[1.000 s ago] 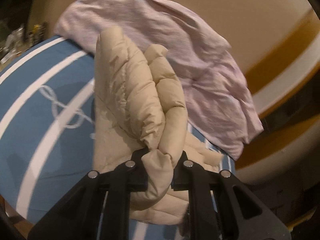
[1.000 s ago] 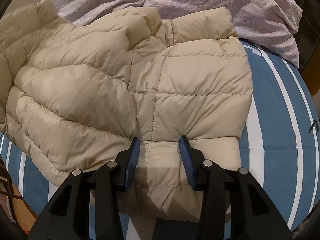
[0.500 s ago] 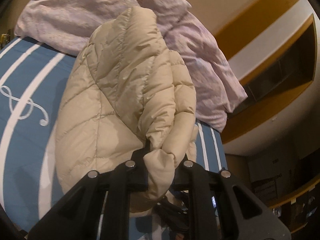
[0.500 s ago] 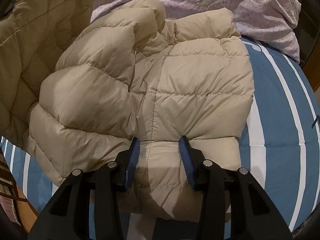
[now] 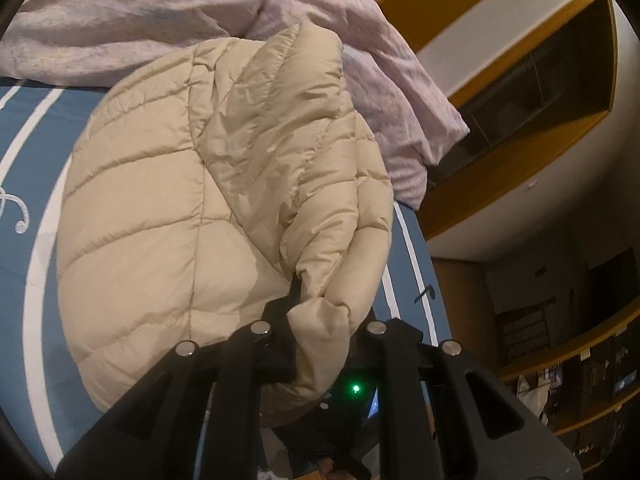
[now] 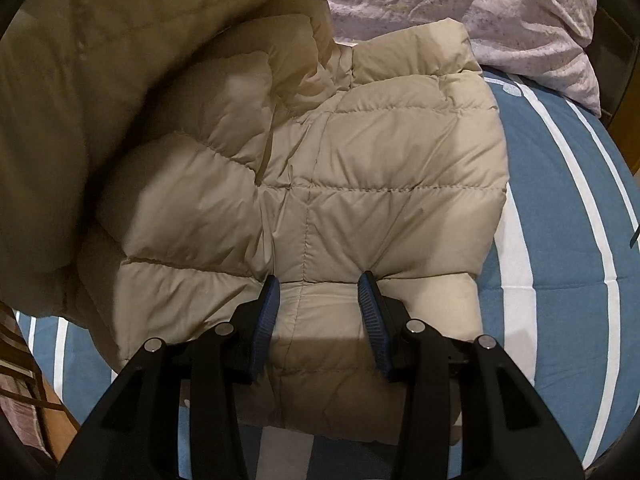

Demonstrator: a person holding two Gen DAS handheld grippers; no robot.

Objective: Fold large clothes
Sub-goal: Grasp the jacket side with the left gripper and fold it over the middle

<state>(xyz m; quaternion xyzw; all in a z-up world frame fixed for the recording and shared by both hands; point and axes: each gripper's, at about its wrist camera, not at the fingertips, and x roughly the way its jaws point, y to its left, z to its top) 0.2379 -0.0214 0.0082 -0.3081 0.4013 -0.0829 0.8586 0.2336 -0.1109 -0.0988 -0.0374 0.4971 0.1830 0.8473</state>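
Folding is under way on the beige puffer jacket, which lies on the blue striped bedspread. The left gripper is clamped on a bunched fold of jacket, lifting that flap, which rises toward twelve o'clock in its view. The right gripper presses its parted blue pads into the jacket's near edge, pinning a ridge of padding between them without closing on it. The lifted flap looms at ten o'clock in the right view. Next, I judge, the flap must be laid across the pinned body and released, without dragging it.
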